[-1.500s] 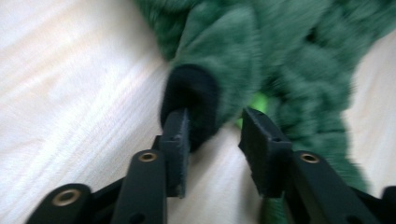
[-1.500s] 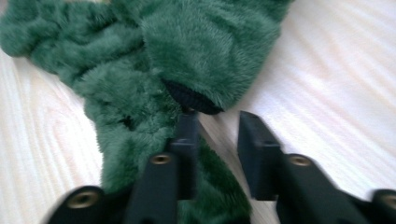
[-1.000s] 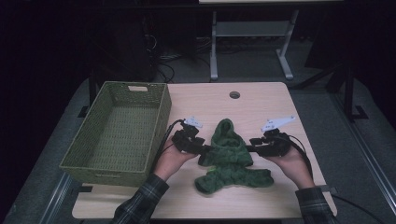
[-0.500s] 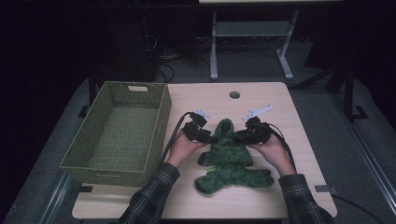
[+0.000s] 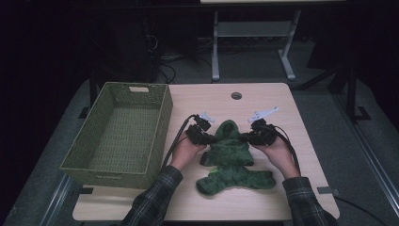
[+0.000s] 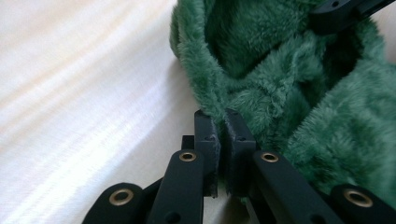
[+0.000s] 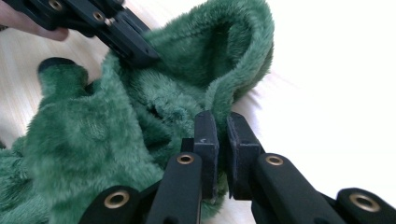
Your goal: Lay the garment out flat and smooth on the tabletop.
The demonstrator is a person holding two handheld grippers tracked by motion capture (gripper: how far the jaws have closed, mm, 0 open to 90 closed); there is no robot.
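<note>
A fuzzy green hooded garment [image 5: 229,157] lies flat on the light wooden table [image 5: 263,101], hood toward the far side. My left gripper [image 5: 210,140] has just closed and is shut on the left edge of the hood [image 6: 205,88], a thin fold of green fabric pinched between its pads. My right gripper [image 5: 245,137] has just closed too and is shut on the hood's right edge [image 7: 233,93]. In the right gripper view the left gripper [image 7: 140,51] shows at the top left, at the garment [image 7: 98,140]. The right gripper's jaw tip pokes in at the top right of the left gripper view.
An empty green woven basket [image 5: 155,120] stands on the table's left side, close beside the left hand. A round cable hole [image 5: 236,95] sits near the table's far edge. Black cables trail from both grippers along the forearms. Bare tabletop lies right of the garment.
Both grippers moved inward from beside the garment to the hood's two edges, then closed on the fabric. The garment itself lies where it was.
</note>
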